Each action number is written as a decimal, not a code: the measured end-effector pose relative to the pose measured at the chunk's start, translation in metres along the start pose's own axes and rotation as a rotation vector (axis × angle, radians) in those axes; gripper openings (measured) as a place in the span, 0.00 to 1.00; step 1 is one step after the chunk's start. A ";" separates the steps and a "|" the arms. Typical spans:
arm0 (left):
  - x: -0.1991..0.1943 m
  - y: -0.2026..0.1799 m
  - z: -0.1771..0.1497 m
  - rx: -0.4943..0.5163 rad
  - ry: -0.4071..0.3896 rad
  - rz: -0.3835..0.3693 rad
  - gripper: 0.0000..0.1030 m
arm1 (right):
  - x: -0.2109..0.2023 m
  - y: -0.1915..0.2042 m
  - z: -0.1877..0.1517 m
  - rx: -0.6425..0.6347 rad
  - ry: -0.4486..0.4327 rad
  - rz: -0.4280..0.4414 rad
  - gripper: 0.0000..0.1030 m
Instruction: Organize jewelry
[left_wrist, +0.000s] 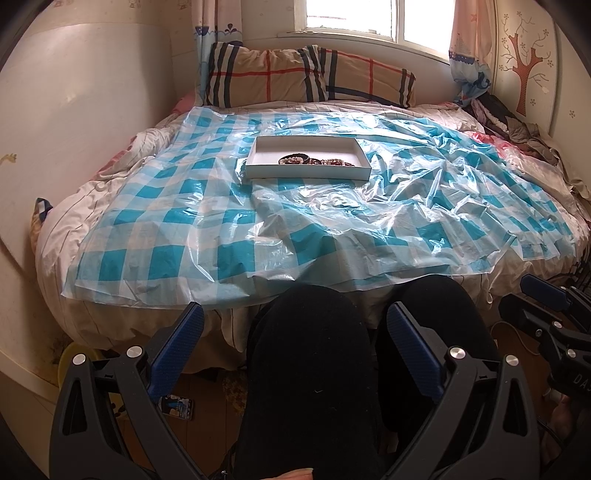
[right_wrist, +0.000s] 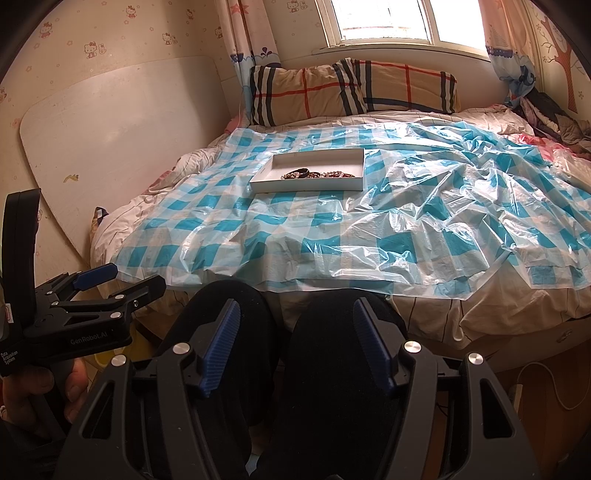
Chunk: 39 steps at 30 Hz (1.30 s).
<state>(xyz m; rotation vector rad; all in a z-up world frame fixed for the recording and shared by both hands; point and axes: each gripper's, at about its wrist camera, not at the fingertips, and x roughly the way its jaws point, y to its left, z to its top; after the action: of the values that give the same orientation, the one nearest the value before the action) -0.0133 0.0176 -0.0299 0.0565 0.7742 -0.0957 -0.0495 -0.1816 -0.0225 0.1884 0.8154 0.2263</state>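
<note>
A white tray (left_wrist: 308, 172) holding bracelets (left_wrist: 314, 161) sits on the blue-checked plastic sheet (left_wrist: 207, 221), well beyond the open left claw (left_wrist: 295, 325).

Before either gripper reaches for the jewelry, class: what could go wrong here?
1. The white box sits on a crinkled plastic sheet over soft bedding, so a push may slide or tip it.
2. The bracelets lie bunched together; lifting one may drag another out.

The jewelry (left_wrist: 314, 160) in the white box (left_wrist: 258, 171) is too small to tell piece by piece; near box wall hides part. Phone (left_wrist: 179, 406) on floor is half covered by left gripper (left_wrist: 295, 325).
</note>
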 end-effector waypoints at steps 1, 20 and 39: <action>0.000 0.000 0.000 0.000 0.000 0.000 0.93 | 0.000 0.000 0.000 0.000 0.000 0.000 0.61; 0.000 0.000 0.001 0.002 0.001 0.002 0.93 | 0.000 0.001 0.001 -0.001 0.000 -0.001 0.61; 0.001 0.003 0.000 0.003 0.004 0.009 0.93 | 0.001 0.002 0.001 -0.003 0.003 -0.002 0.61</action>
<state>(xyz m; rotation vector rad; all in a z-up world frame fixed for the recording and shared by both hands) -0.0121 0.0204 -0.0306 0.0634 0.7776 -0.0884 -0.0488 -0.1797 -0.0221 0.1849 0.8182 0.2258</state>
